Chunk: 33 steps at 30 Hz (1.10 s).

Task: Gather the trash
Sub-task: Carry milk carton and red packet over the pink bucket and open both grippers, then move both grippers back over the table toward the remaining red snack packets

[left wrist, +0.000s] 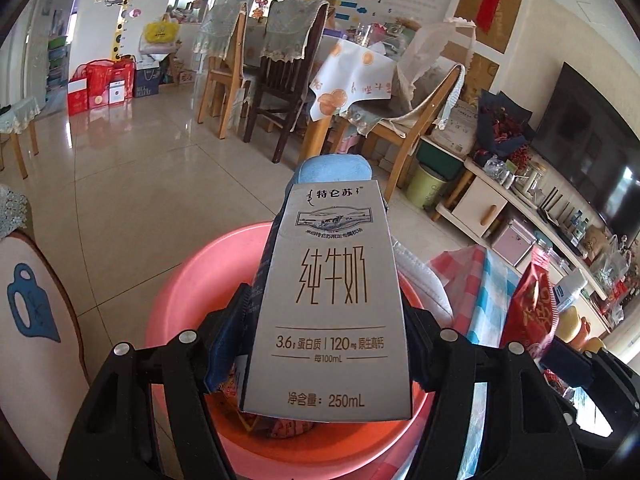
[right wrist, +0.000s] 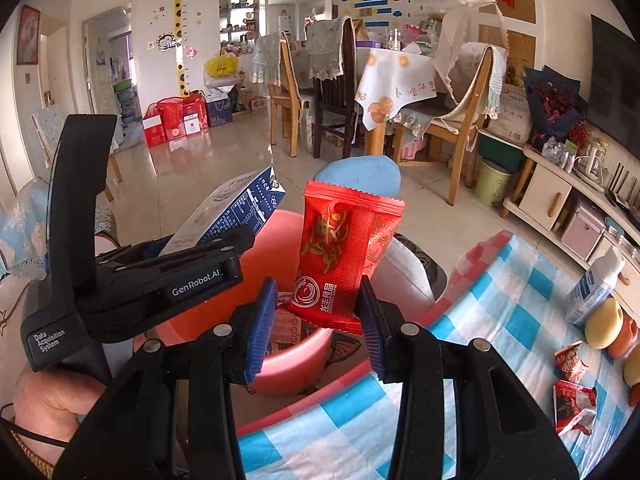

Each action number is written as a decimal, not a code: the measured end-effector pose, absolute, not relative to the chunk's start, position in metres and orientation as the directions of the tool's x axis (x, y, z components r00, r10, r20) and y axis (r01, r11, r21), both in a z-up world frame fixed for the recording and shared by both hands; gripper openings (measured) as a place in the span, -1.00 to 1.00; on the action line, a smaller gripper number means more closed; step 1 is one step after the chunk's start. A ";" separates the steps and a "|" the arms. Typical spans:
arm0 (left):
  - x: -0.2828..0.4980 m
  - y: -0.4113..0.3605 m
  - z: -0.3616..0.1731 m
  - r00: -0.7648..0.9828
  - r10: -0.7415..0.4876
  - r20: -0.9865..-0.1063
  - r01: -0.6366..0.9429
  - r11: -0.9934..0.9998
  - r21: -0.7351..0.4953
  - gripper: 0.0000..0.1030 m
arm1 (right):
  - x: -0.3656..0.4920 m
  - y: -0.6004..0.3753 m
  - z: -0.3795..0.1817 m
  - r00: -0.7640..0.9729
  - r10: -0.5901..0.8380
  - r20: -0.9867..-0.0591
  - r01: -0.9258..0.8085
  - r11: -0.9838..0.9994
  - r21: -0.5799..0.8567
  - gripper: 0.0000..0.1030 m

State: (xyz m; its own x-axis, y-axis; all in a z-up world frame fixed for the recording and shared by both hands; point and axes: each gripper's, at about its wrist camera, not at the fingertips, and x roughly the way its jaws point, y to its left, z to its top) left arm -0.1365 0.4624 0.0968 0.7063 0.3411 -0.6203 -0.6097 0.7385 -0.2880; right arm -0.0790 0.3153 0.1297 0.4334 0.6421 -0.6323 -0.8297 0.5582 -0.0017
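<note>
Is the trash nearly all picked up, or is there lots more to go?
Partly. Some wrappers already lie inside the pink basin. The left hand-held gripper holds a milk carton over it, and the right hand-held gripper holds a red snack packet. Two crumpled red wrappers remain on the checked tablecloth.

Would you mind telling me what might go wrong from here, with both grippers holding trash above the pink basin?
1. The red snack packet in the right gripper looks pinched only near its lower end, so it could slip or flutter outside the pink basin.
2. The milk carton in the left gripper sits close beside it, so the two could collide.
3. More wrappers remain on the checked cloth and may be missed.
</note>
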 end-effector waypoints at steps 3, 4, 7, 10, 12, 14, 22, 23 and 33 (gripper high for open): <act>-0.138 0.469 0.090 0.695 0.334 -0.636 -0.624 0.720 -0.303 0.31 | -0.075 0.331 0.119 0.416 0.640 -0.646 -0.840 0.543 -0.004 -0.18; -0.138 0.472 0.088 0.693 0.329 -0.641 -0.627 0.715 -0.310 0.31 | -0.075 0.335 0.116 0.409 0.641 -0.649 -0.842 0.539 0.002 -0.18; -0.139 0.477 0.083 0.681 0.327 -0.655 -0.643 0.695 -0.322 0.32 | -0.072 0.346 0.106 0.369 0.649 -0.665 -0.856 0.517 0.030 -0.17; -0.138 0.480 0.078 0.658 0.336 -0.674 -0.664 0.681 -0.309 0.44 | -0.069 0.351 0.096 0.345 0.643 -0.684 -0.859 0.510 0.047 -0.13; -0.135 0.477 0.078 0.639 0.353 -0.683 -0.676 0.682 -0.279 0.61 | -0.068 0.347 0.093 0.345 0.645 -0.682 -0.852 0.520 0.061 0.07; -0.133 0.473 0.080 0.629 0.372 -0.683 -0.679 0.691 -0.248 0.64 | -0.070 0.338 0.093 0.362 0.649 -0.669 -0.839 0.540 0.069 0.32; -0.130 0.454 0.092 0.629 0.423 -0.652 -0.667 0.724 -0.174 0.78 | -0.078 0.283 0.096 0.447 0.634 -0.631 -0.771 0.631 0.089 0.64; -0.127 0.452 0.094 0.632 0.422 -0.649 -0.662 0.730 -0.170 0.78 | -0.078 0.274 0.097 0.463 0.627 -0.627 -0.760 0.645 0.083 0.65; -0.107 0.411 0.104 0.674 0.388 -0.628 -0.574 0.810 -0.115 0.78 | -0.083 0.200 0.099 0.558 0.565 -0.607 -0.674 0.736 0.066 0.78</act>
